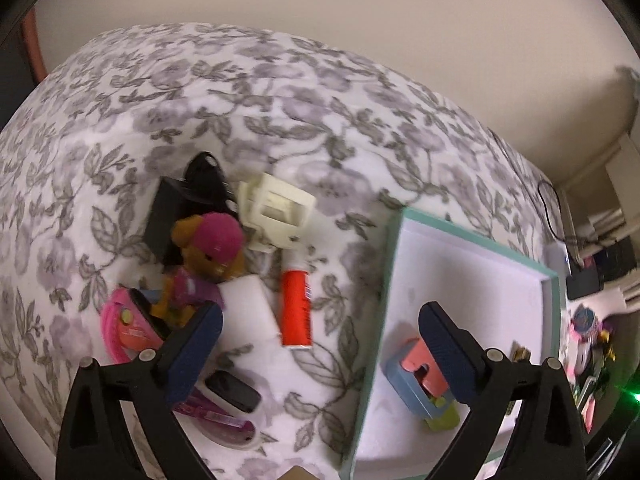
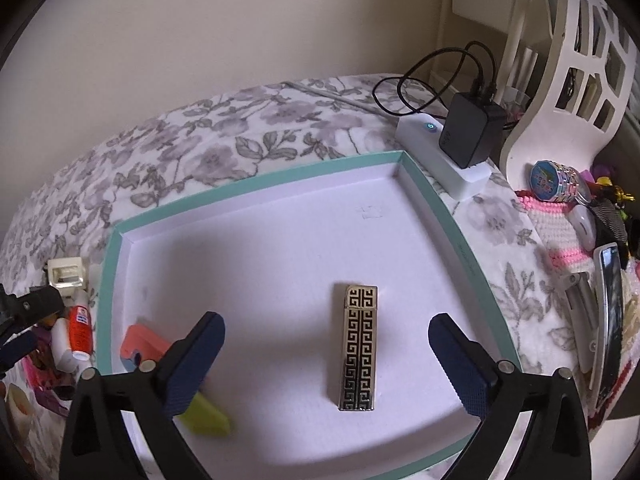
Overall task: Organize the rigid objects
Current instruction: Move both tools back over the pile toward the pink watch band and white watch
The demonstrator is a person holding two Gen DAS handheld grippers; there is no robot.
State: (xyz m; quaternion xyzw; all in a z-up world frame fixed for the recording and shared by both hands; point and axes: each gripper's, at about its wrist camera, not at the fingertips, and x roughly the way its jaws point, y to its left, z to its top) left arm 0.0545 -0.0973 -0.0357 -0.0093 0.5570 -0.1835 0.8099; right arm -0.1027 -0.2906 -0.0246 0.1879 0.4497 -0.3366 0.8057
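Observation:
A shallow box with a teal rim (image 2: 256,179) and white floor lies on the floral bedspread; it also shows in the left wrist view (image 1: 394,248). In it lie a gold-and-black patterned lighter (image 2: 358,346) and a coral, blue and yellow-green toy (image 1: 424,384). My right gripper (image 2: 326,356) is open and empty above the lighter. My left gripper (image 1: 320,350) is open and empty above the bedspread between the box and a pile: an orange glue tube (image 1: 296,308), a white block (image 1: 250,306), a dog figure in a pink cap (image 1: 208,256), a cream plastic piece (image 1: 276,208), a black item (image 1: 172,212).
A white power strip with a black adapter (image 2: 468,136) and cables sits beyond the box's far right corner. A white openwork rack (image 2: 576,80), a pink knitted piece (image 2: 560,224) and small clutter lie to the right. A pink item (image 1: 120,332) lies under the left finger.

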